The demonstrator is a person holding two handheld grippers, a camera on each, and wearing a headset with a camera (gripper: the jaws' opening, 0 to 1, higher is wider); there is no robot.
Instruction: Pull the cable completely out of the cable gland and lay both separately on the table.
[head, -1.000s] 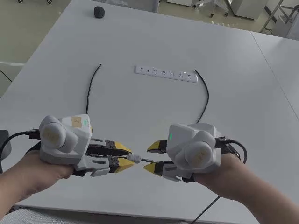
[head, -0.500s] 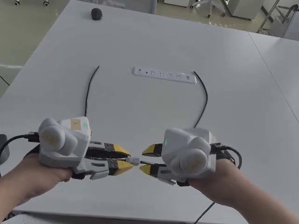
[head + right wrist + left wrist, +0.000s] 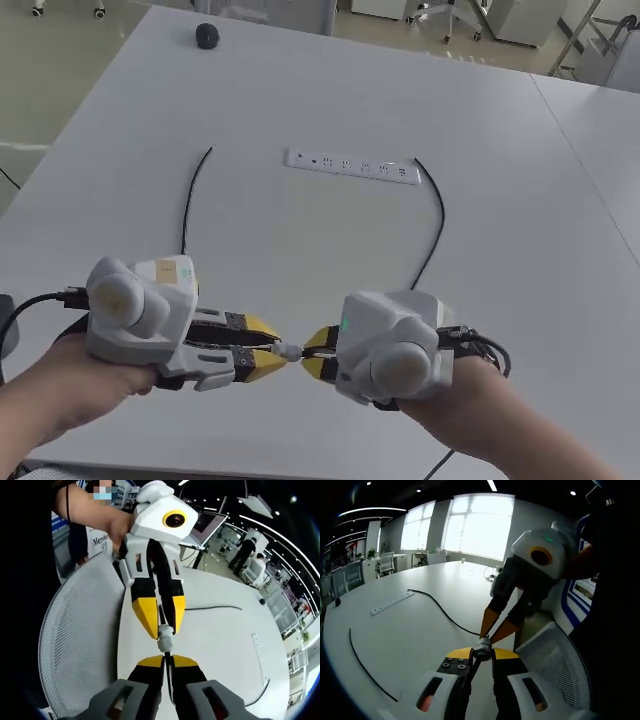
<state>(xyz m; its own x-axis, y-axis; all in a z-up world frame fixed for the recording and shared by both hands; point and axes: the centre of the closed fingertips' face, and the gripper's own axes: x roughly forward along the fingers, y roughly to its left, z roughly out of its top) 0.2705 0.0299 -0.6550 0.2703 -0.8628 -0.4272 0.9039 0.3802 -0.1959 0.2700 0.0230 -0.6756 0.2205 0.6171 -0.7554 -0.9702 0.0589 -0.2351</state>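
Note:
A small white cable gland (image 3: 290,351) is held in the air over the table's near edge, with my left gripper (image 3: 268,347) shut on it from the left. In the left gripper view the gland (image 3: 482,647) sits pinched between the yellow tips of that gripper (image 3: 482,653). A thin black cable (image 3: 168,666) comes out of the gland (image 3: 165,640) toward my right gripper (image 3: 167,661), which is shut on it just behind the gland. In the head view the right gripper (image 3: 315,352) faces the left one, tips almost touching.
A white power strip (image 3: 352,166) lies mid-table, its black cord (image 3: 437,215) curving toward me. A loose black cable (image 3: 190,195) lies to the left, a dark round object (image 3: 207,35) at the far edge. A white mesh chair (image 3: 80,630) stands below the grippers.
My right gripper, open a second ago, has moved left up to the gland and shut on the cable. The left gripper has kept its hold.

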